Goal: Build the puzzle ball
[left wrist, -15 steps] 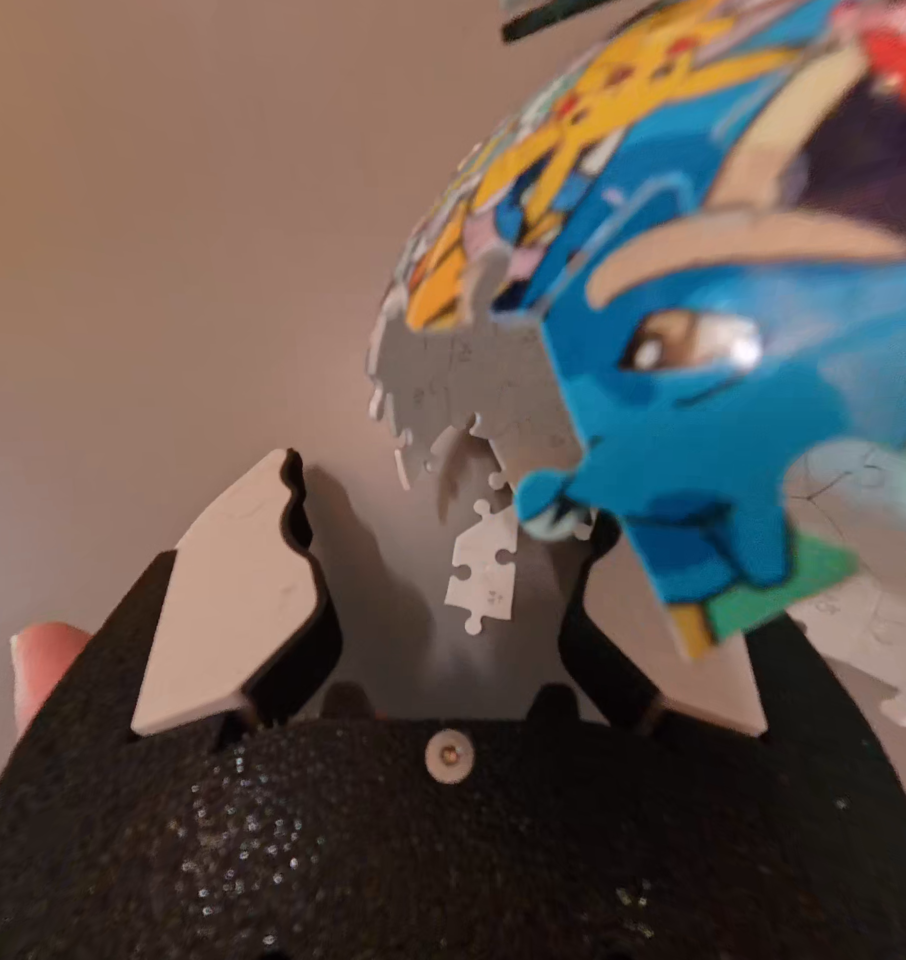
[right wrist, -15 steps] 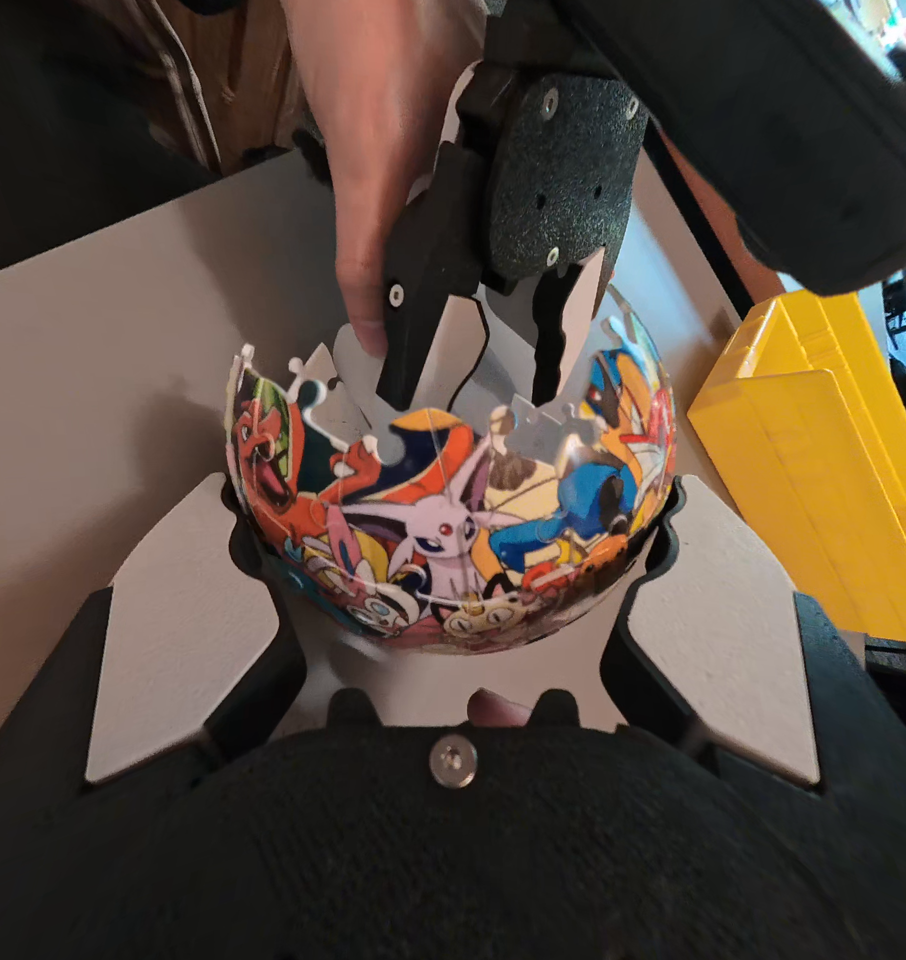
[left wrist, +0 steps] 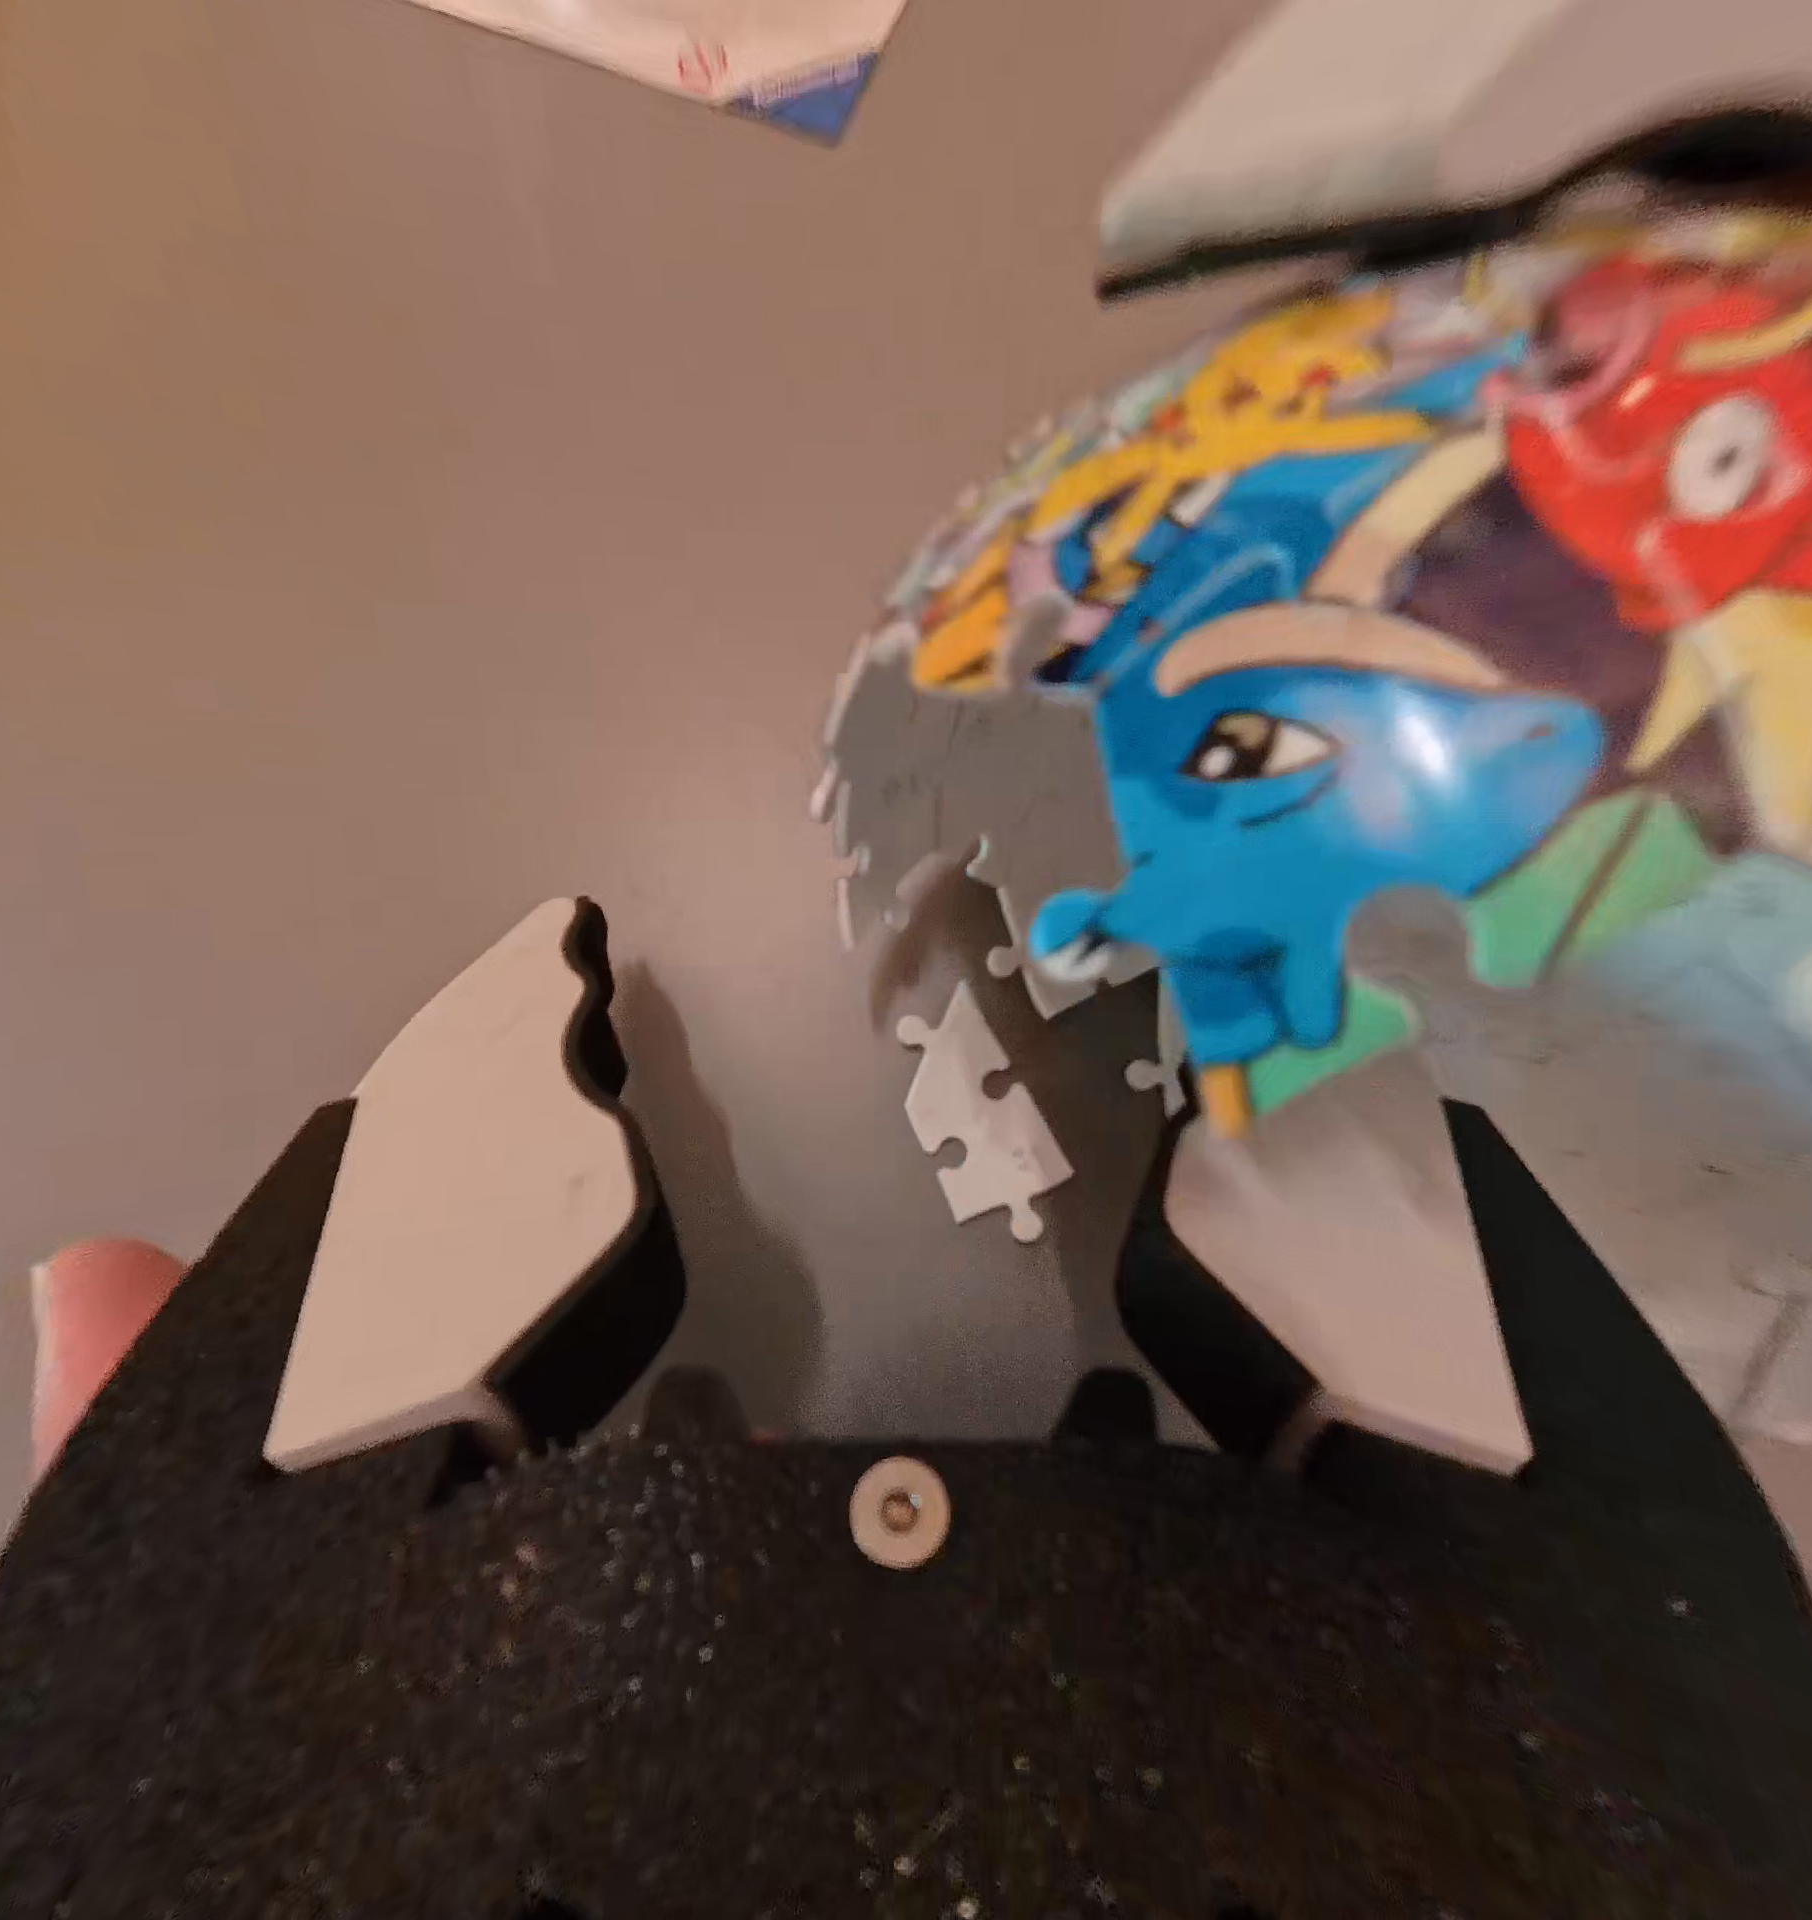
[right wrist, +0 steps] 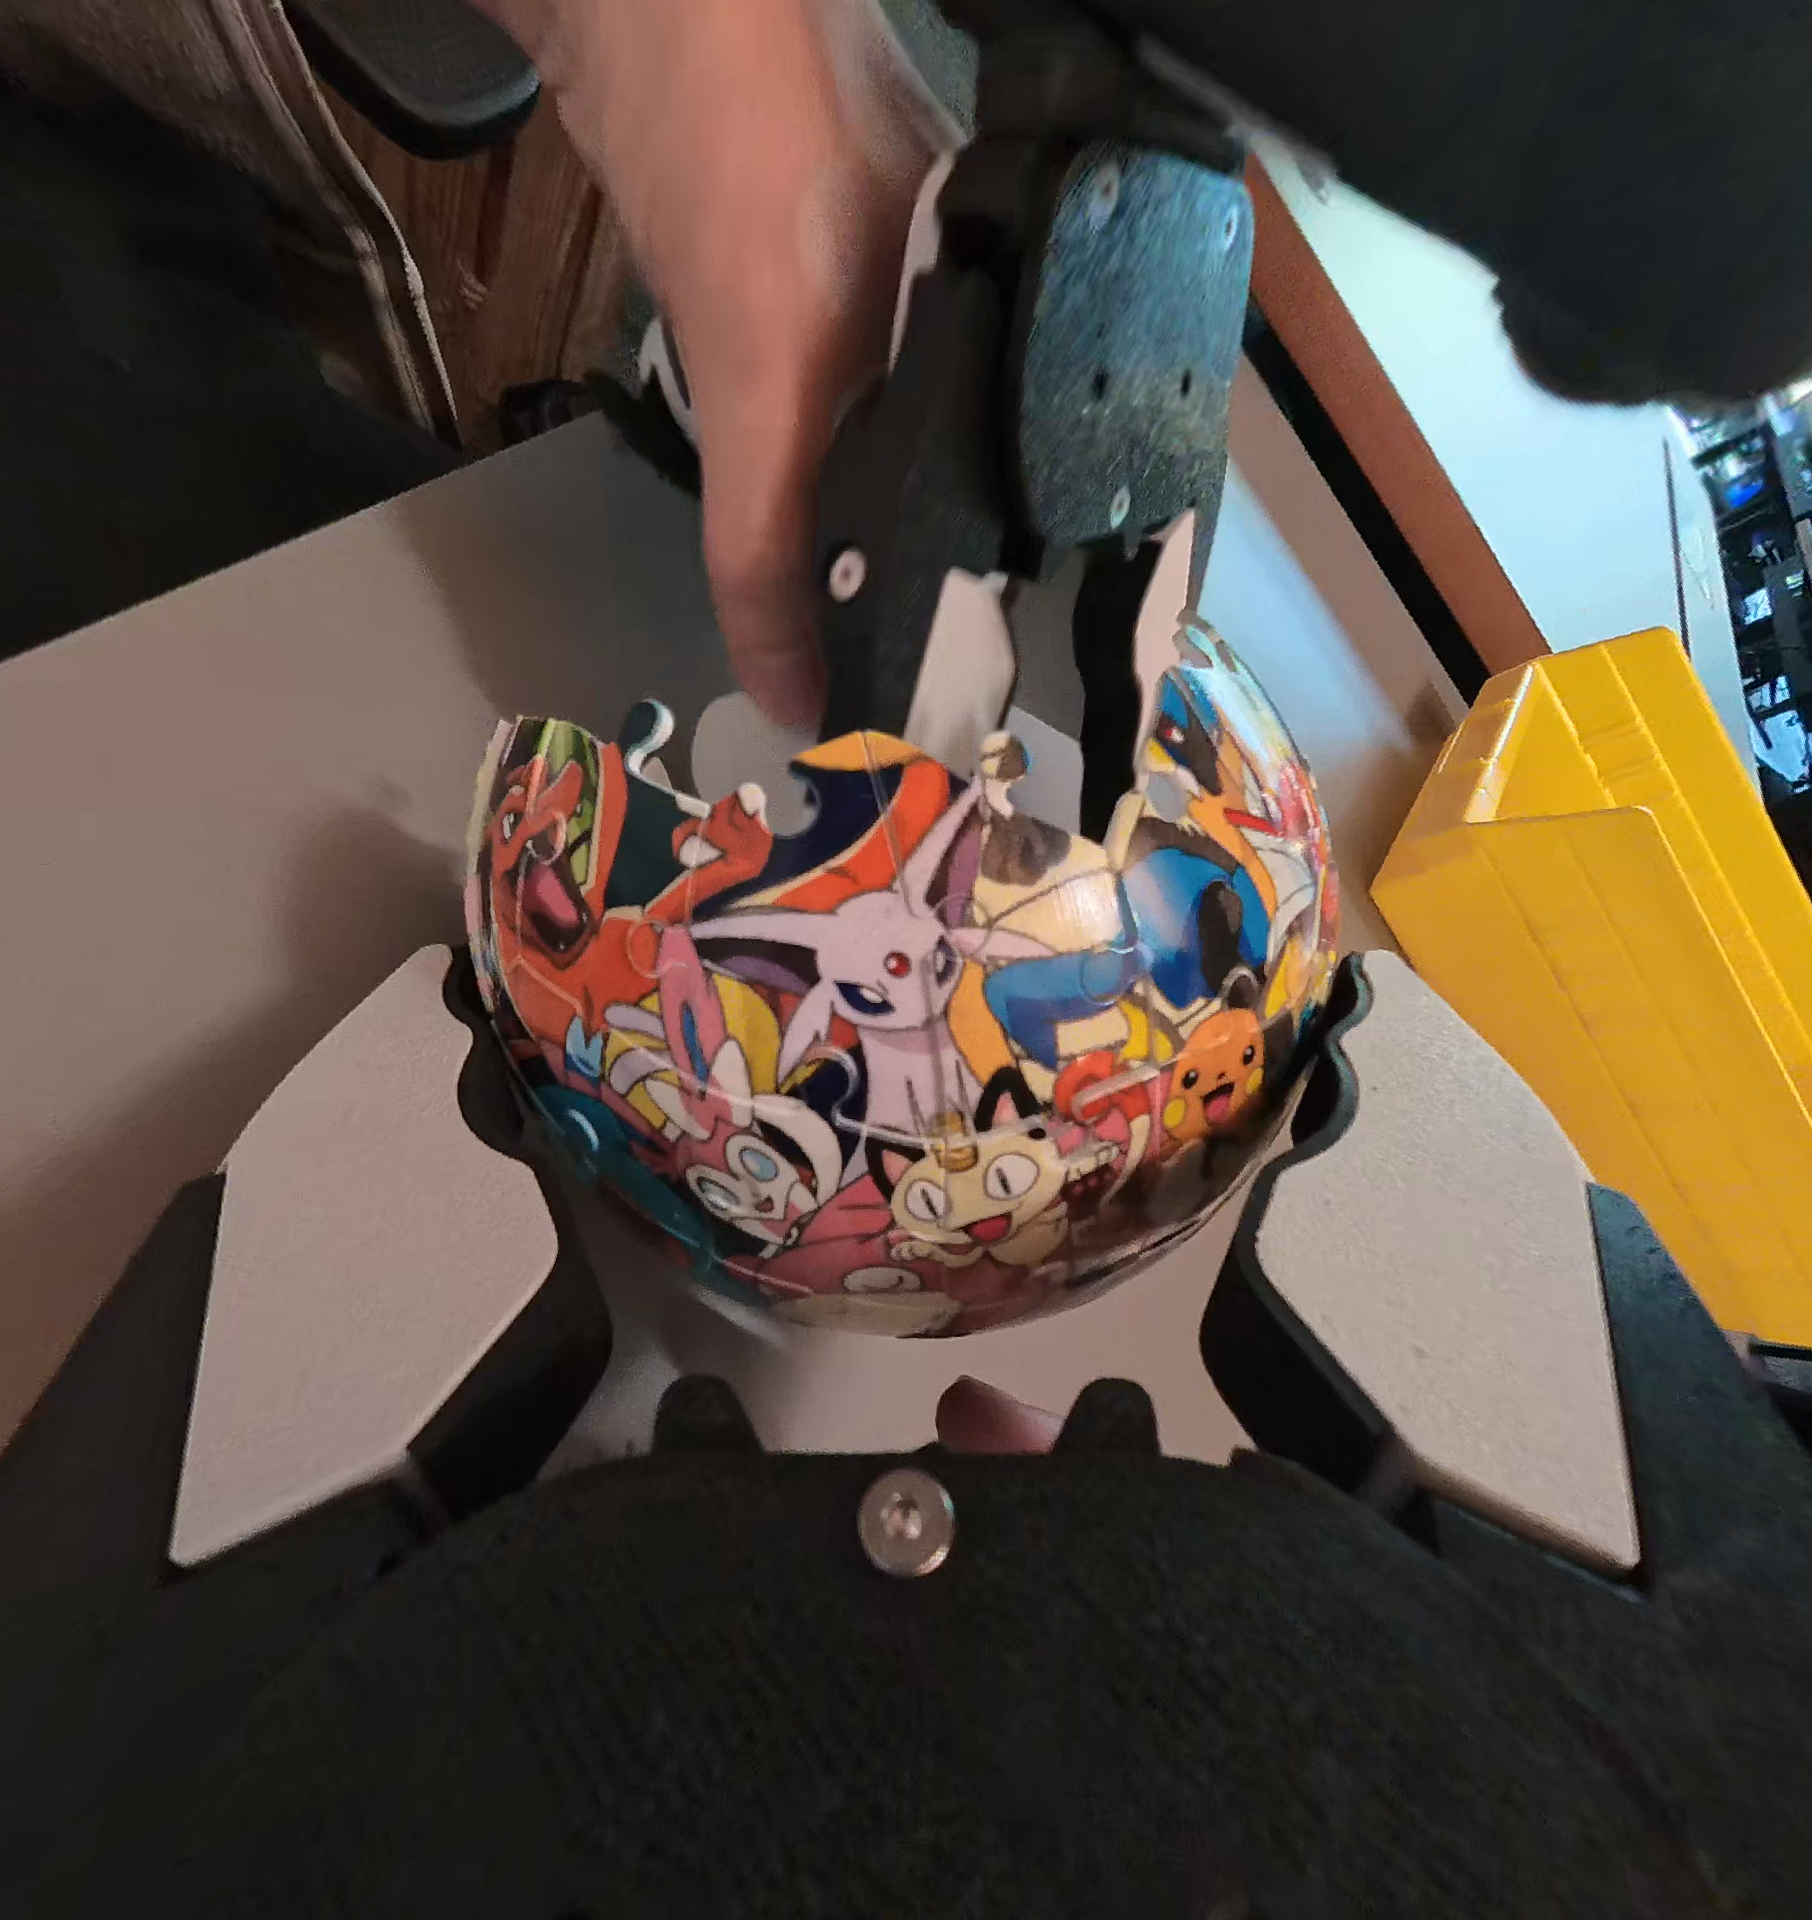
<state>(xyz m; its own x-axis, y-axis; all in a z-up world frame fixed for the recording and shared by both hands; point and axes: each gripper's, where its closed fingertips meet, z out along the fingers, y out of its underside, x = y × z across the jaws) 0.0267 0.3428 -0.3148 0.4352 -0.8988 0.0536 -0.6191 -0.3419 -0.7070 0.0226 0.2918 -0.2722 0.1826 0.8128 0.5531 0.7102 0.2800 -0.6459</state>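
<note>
The ball, a half-built cartoon-printed shell, opens upward over the counter. Right tongs clamp its sides; left tongs gape at its rim, holding nothing.

Multicoloured cartoon-printed puzzle ball, yellow bin, black-and-white tools.

Puzzle ball, a half shell with its open side up, sits between the right gripper fingers, above the table. Left gripper reaches down from behind over the ball's far rim, a hand beside it. Bin stands right of the ball. A loose piece lies between the left gripper's fingers.
</note>
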